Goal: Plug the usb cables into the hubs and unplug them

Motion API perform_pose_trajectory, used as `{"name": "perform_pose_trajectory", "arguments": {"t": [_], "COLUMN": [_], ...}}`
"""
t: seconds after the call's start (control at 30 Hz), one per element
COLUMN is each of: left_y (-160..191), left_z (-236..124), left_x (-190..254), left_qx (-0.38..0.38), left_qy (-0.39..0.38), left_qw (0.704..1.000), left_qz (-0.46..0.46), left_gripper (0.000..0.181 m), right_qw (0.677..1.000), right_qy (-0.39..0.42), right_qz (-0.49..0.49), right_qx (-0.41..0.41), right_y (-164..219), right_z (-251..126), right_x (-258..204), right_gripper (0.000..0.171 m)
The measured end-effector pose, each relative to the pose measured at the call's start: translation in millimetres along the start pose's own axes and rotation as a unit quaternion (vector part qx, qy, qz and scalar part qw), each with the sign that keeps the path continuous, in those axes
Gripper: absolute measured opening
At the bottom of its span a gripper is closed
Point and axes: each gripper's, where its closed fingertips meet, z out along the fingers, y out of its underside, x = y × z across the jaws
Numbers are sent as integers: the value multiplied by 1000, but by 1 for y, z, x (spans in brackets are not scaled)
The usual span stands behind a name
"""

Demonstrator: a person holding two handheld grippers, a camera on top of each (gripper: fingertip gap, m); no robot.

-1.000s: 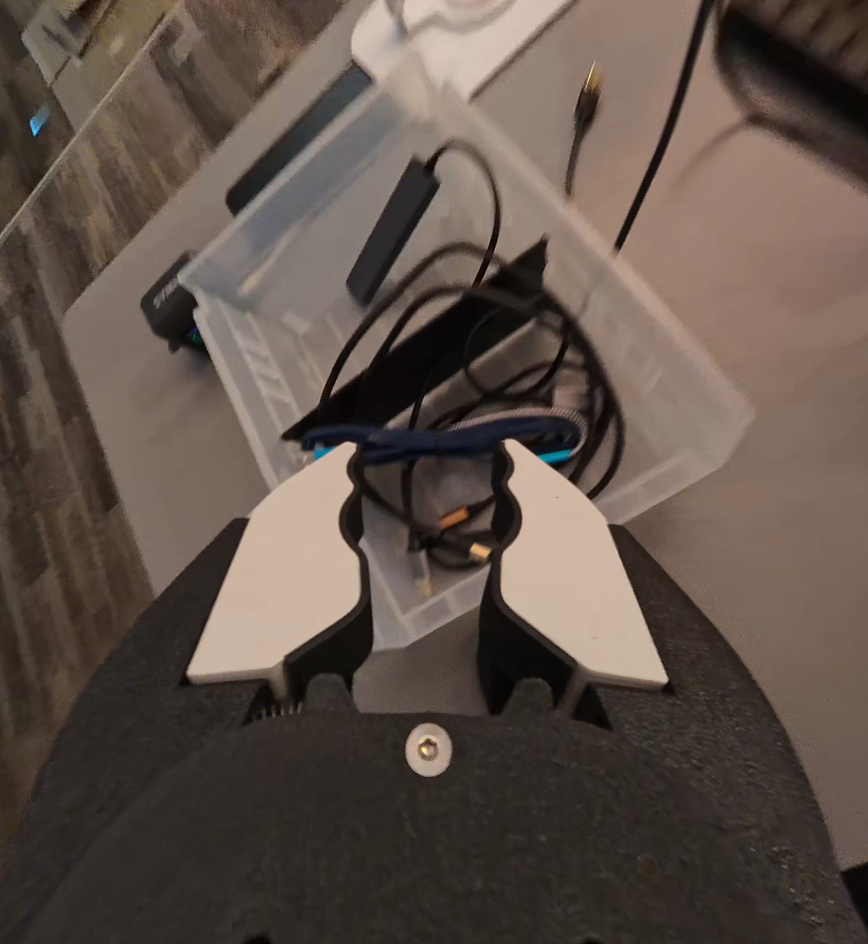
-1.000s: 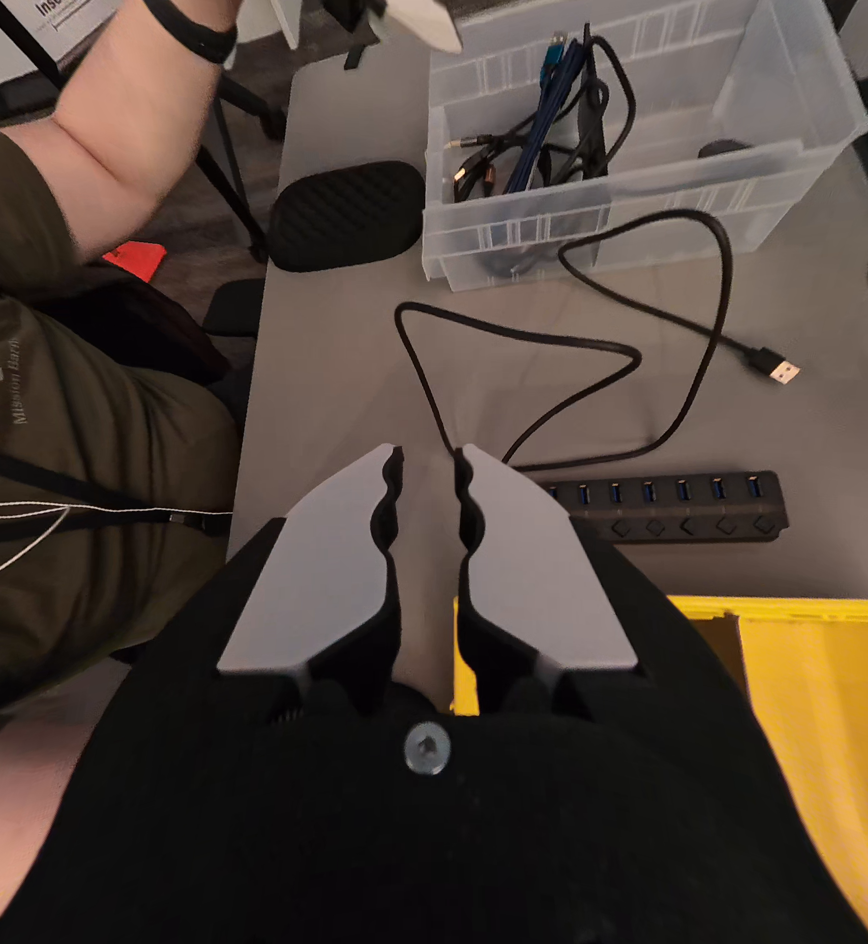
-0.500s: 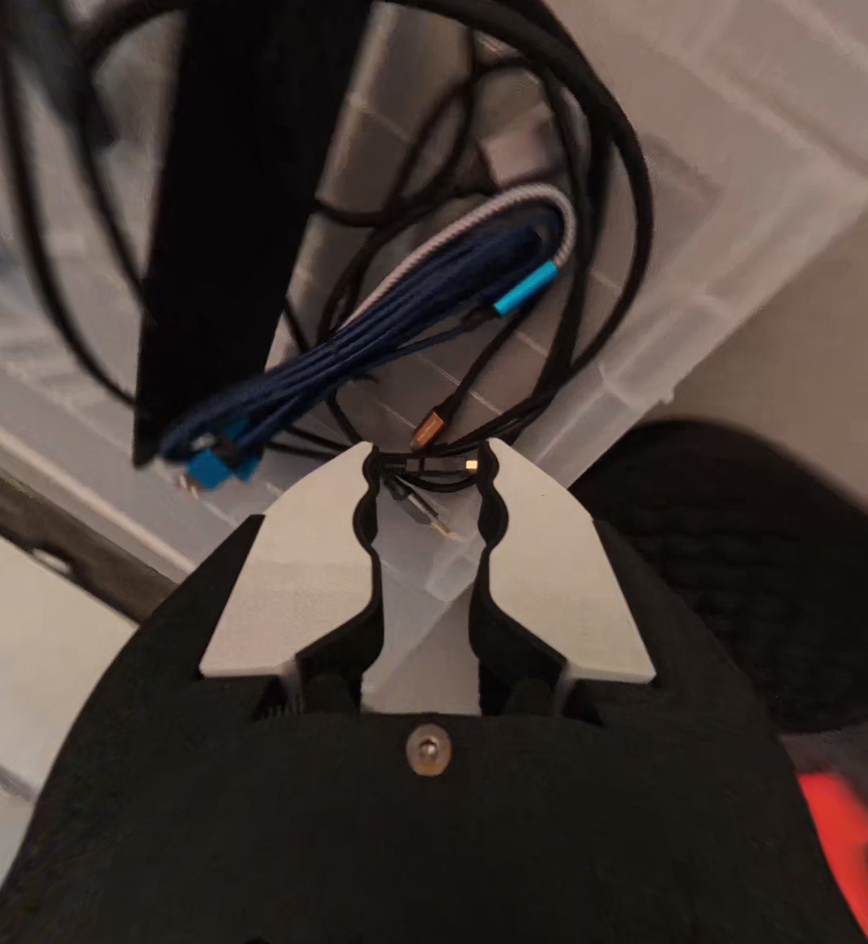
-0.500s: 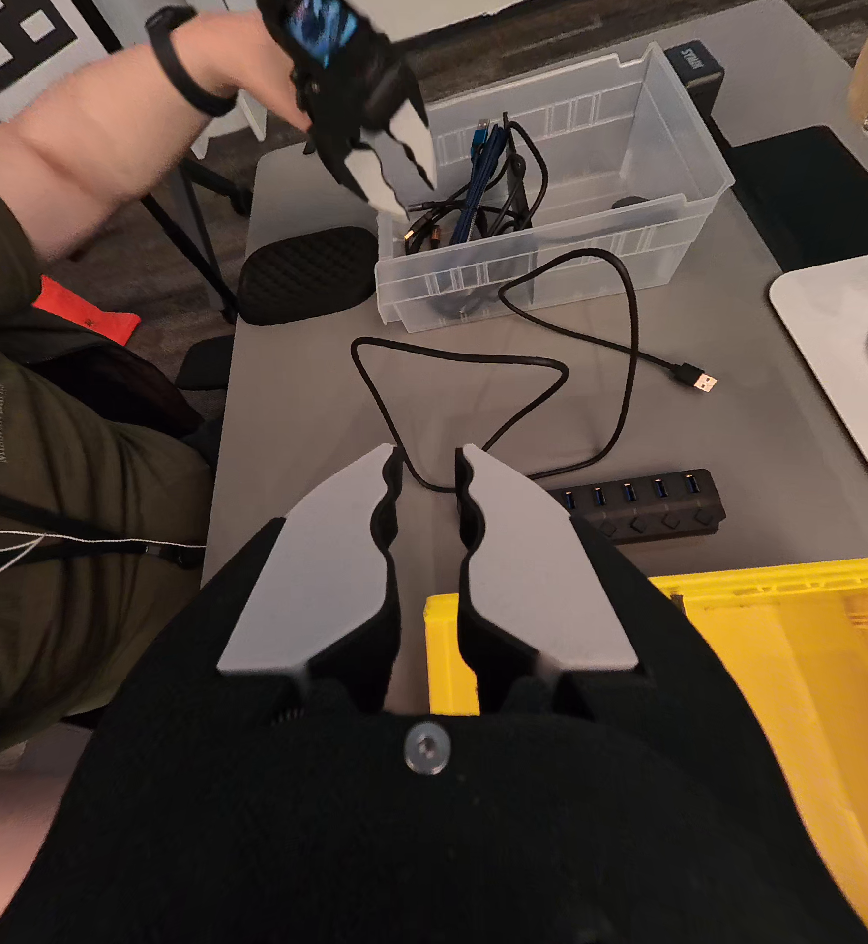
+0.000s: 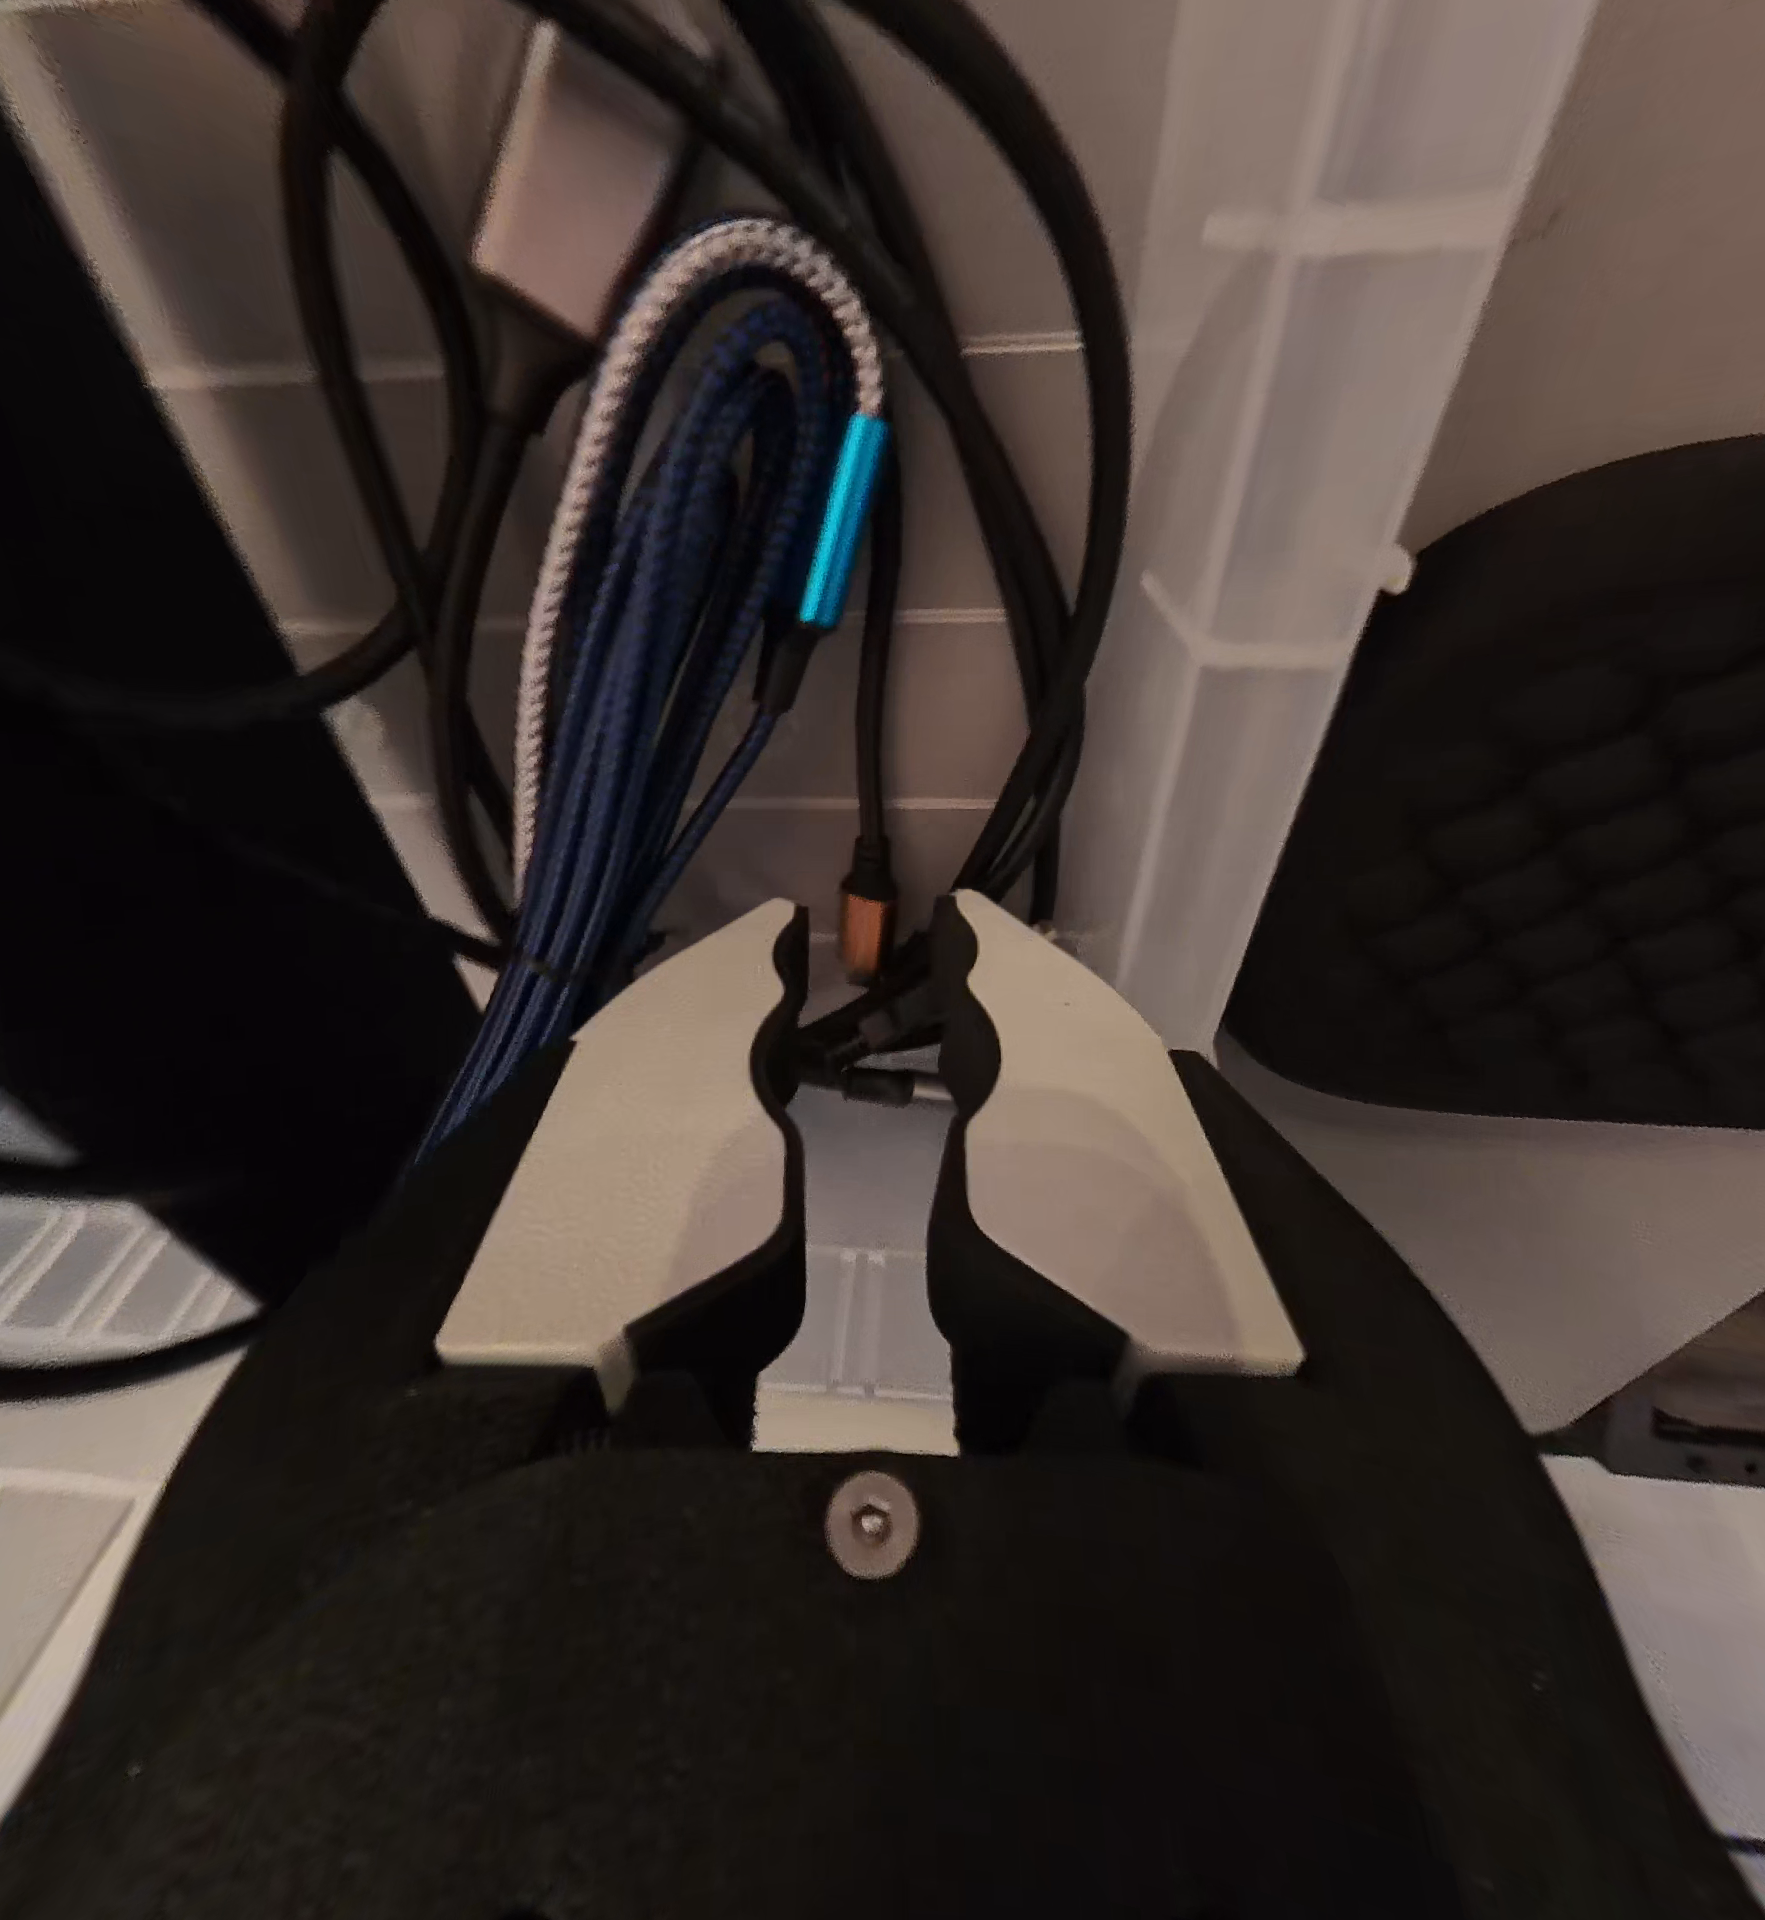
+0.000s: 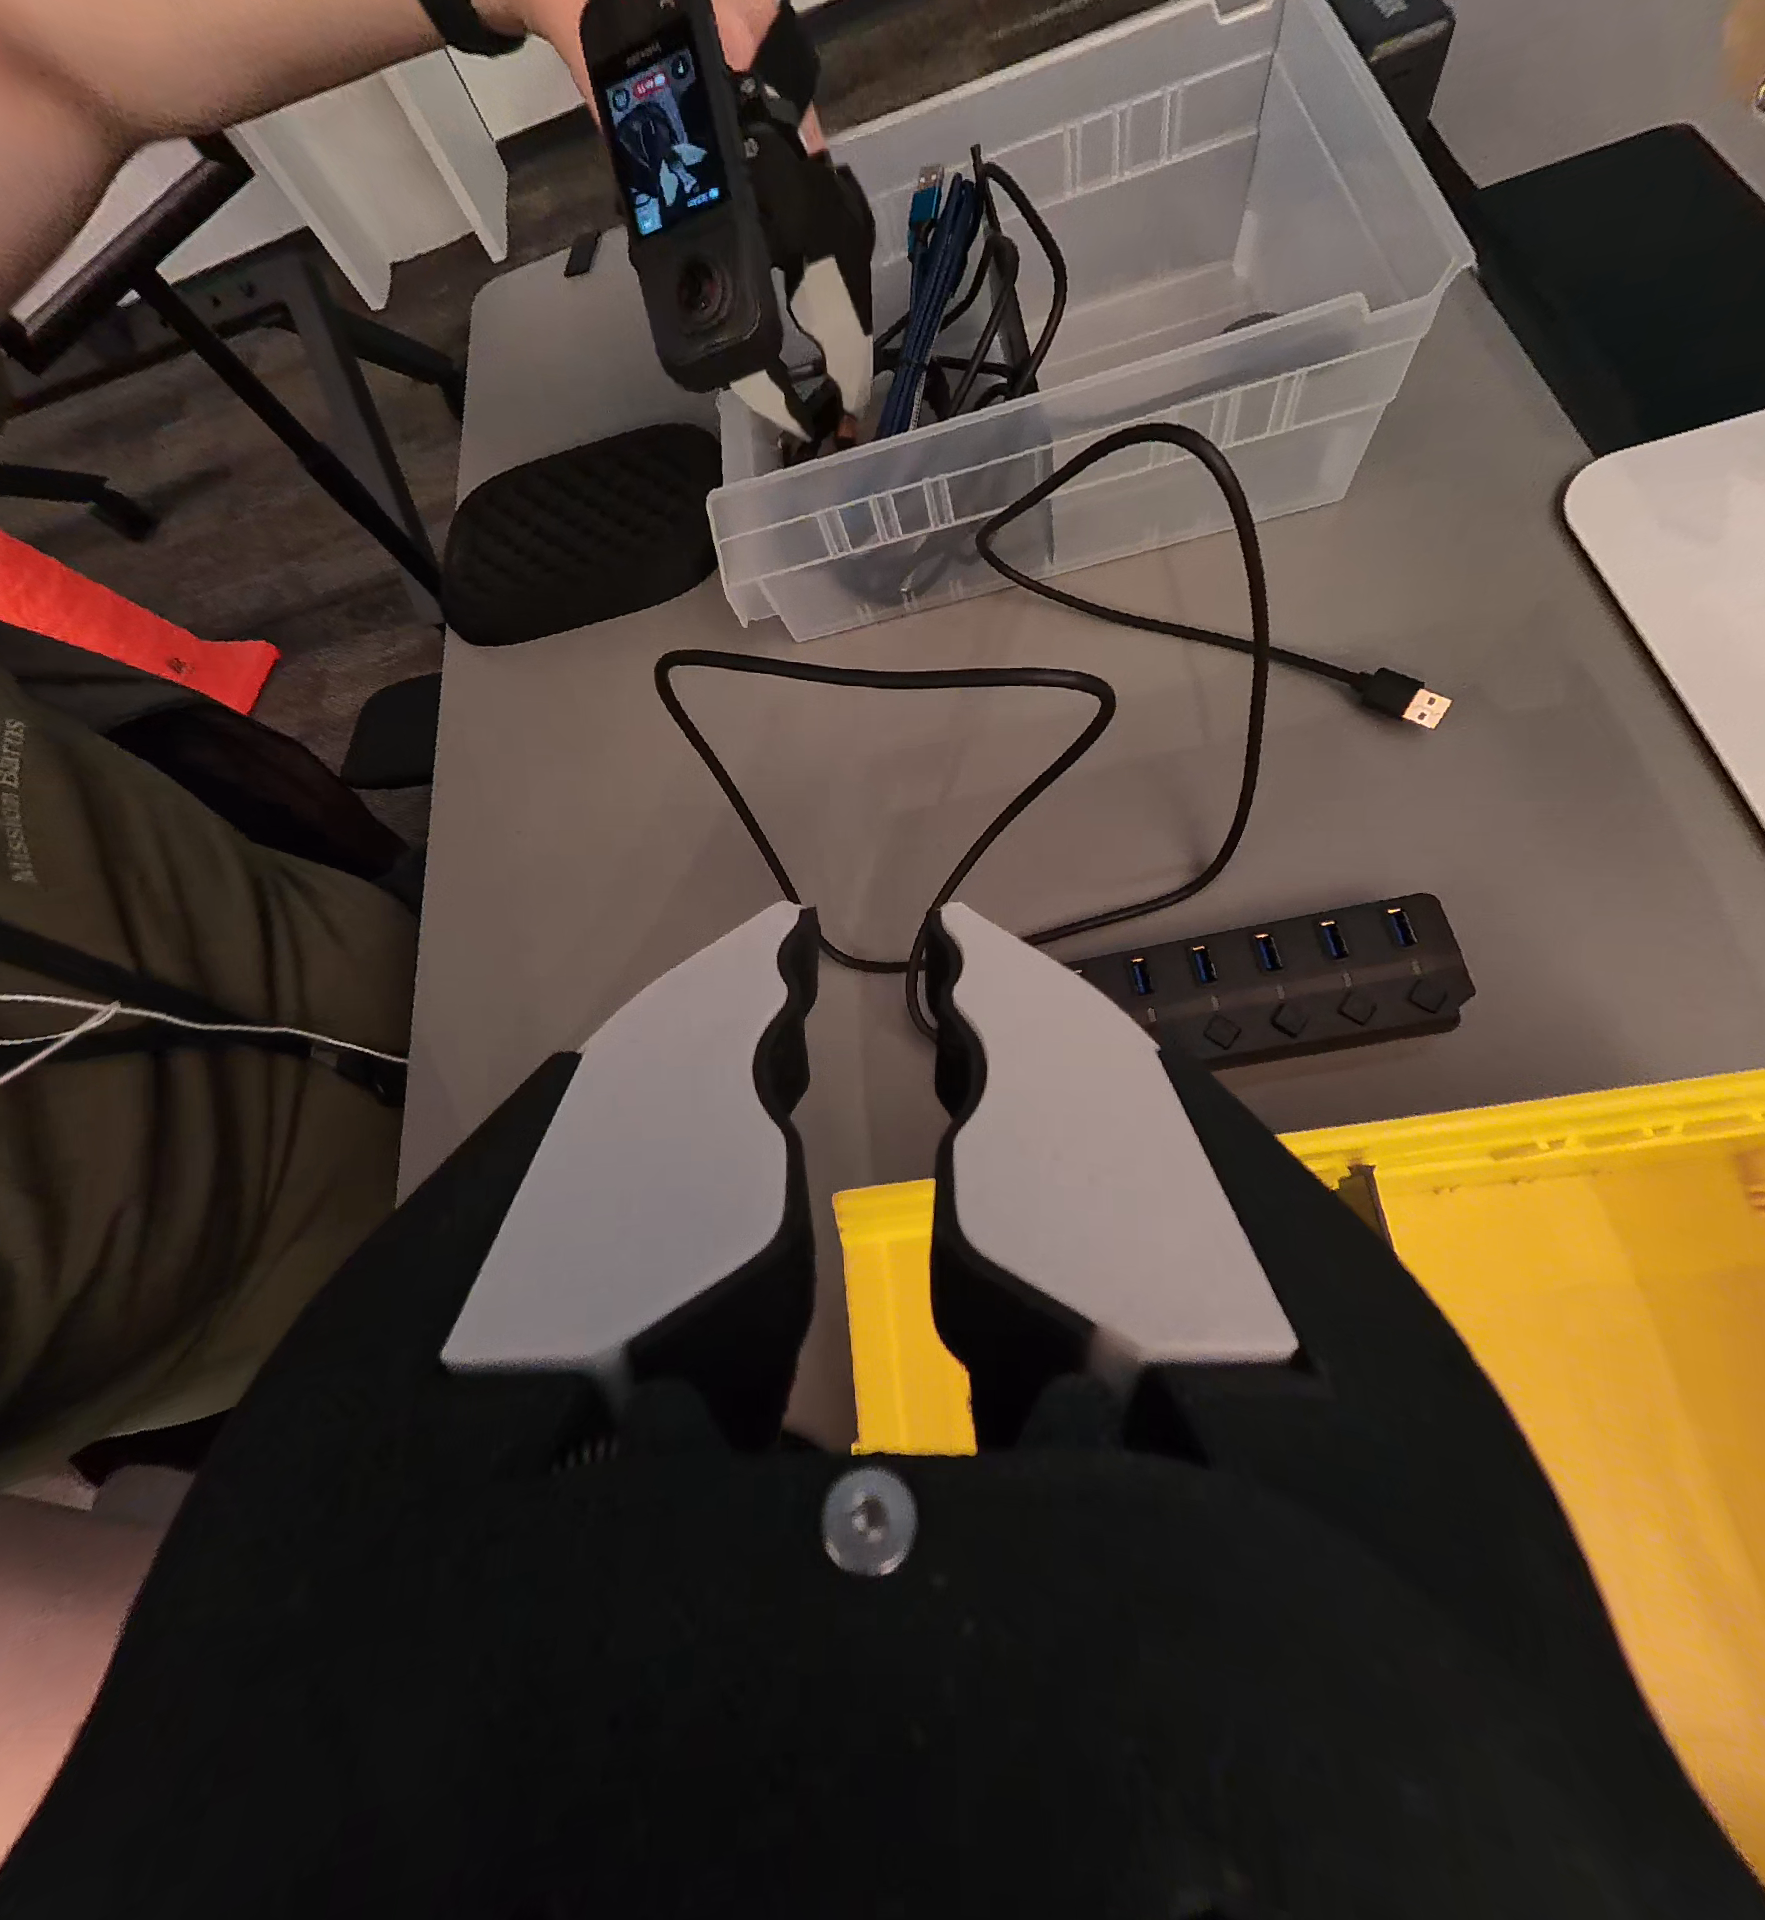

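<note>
Left gripper [image 5: 873, 971]: your jaws are parted, tips down in the clear ribbed plastic bin [image 6: 1377, 343], straddling small black plug ends; not clamped.
Right gripper [image 6: 870, 940]: parted, empty, above the grey surface [image 6: 566, 831].
Cables: copper-sleeved plug [image 5: 865, 930] just beyond the tips; braided blue bundle [image 5: 649, 644] to its left.
Handling: light, limp, tangle-prone; take the rigid plug shell.
Hub: black multi-port strip [image 6: 1293, 982], right of the right gripper.

The left gripper [image 5: 873, 920] pointed steeply down, fingers slightly parted. At six o'clock in its own view, the right gripper [image 6: 870, 920] hovered, fingers likewise parted, holding nothing.
</note>
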Motion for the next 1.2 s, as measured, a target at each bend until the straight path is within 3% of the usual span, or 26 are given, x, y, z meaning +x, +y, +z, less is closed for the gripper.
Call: {"name": "perform_pose_trajectory", "arguments": {"t": [0.23,0.63,0.8,1.03,1.2], "left_y": [-2,0,1,6,20], "left_z": [14,17,-3,-64,-72], "left_x": [-2,-2,-4,-9,18], "left_qx": [14,22,-15,-86,-119], "left_qy": [18,30,16,19,68], "left_qw": [999,999,999,996,990], "left_qz": [31,9,23,8,-29], "left_gripper": [24,8,8,7,7], "right_qw": [1000,999,999,999,999], "right_qy": [4,3,-3,-5,-4], "right_qz": [15,7,6,-2,-11], "right_qx": [-16,-52,-38,-40,-43], "right_y": [5,14,11,12,12], "right_z": [7,16,12,10,8], "right_x": [7,8,6,2,-2], "right_gripper": [20,20,20,20,20]}}
